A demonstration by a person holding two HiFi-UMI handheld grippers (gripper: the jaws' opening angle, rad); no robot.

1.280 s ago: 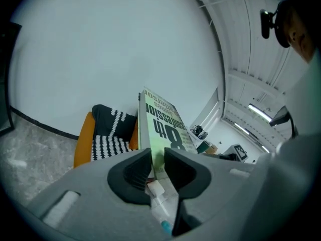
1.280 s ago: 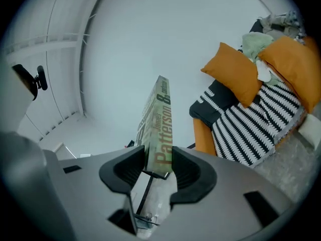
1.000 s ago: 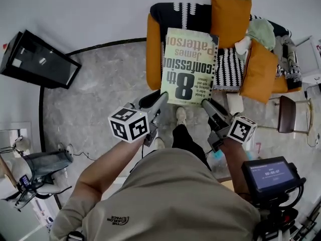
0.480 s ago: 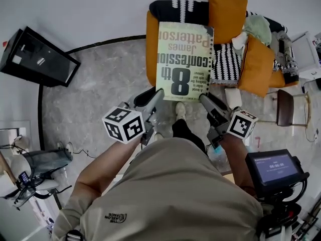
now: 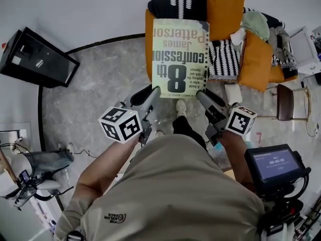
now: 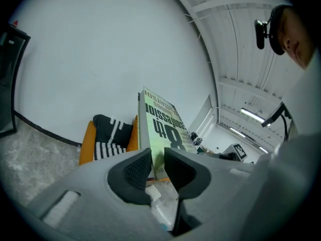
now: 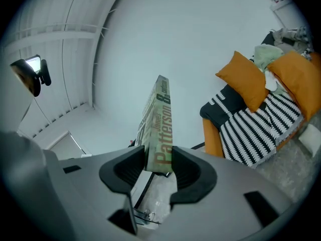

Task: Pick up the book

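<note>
Head view: book (image 5: pixel 179 58), near corners tight in jaws of left gripper (image 5: pixel 156 90) and right gripper (image 5: pixel 199 94).

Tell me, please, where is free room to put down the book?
Bare grey floor lies between the black cabinet and the sofa: the widest free patch. The sofa's right part is crowded with orange cushions, a striped blanket and clothes. The seat behind the book is hidden.
</note>
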